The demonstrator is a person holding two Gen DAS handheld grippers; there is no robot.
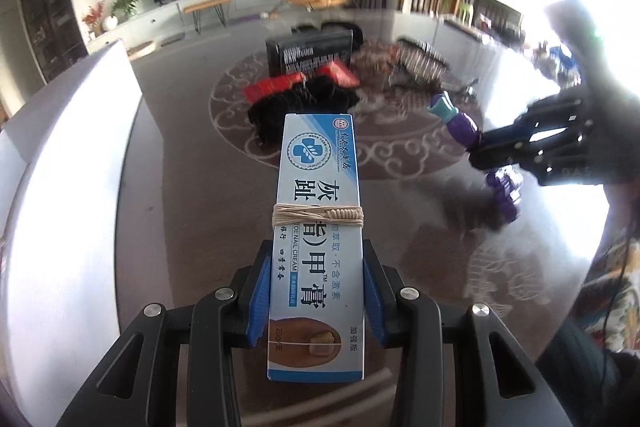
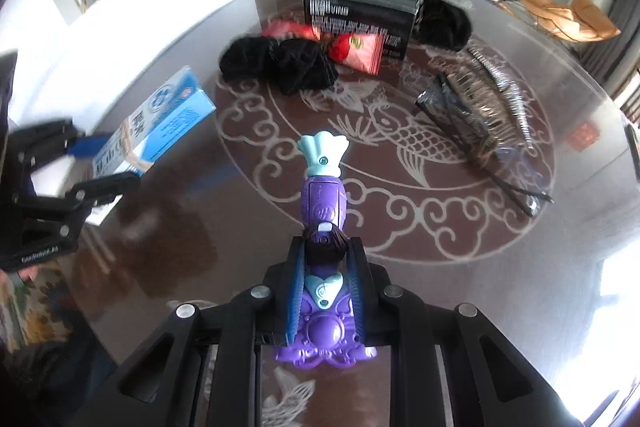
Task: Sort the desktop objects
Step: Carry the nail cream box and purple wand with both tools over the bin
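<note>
Two things are in hand. Low in the centre of the left wrist view, the left claw (image 1: 316,291) is clenched on a blue-and-white cream box (image 1: 316,227), its blue pads pressing the box's long sides near the lower end; the box runs up the frame past the fingertips, with a tan rubber band (image 1: 318,217) wrapped round its middle. In the right wrist view the right claw (image 2: 326,287) grips a purple toy (image 2: 323,311) at its waist, the pale blue fan-shaped end (image 2: 323,151) pointing up the frame and the purple base below the pads.

Beyond both, toward the upper middle of each frame, the glossy surface (image 2: 420,227) with a fish pattern carries black scrunchies (image 2: 280,65), red packets (image 2: 360,51), a black box (image 2: 356,13) and, at the right, hair combs (image 2: 480,115). All lie well apart from the claws.
</note>
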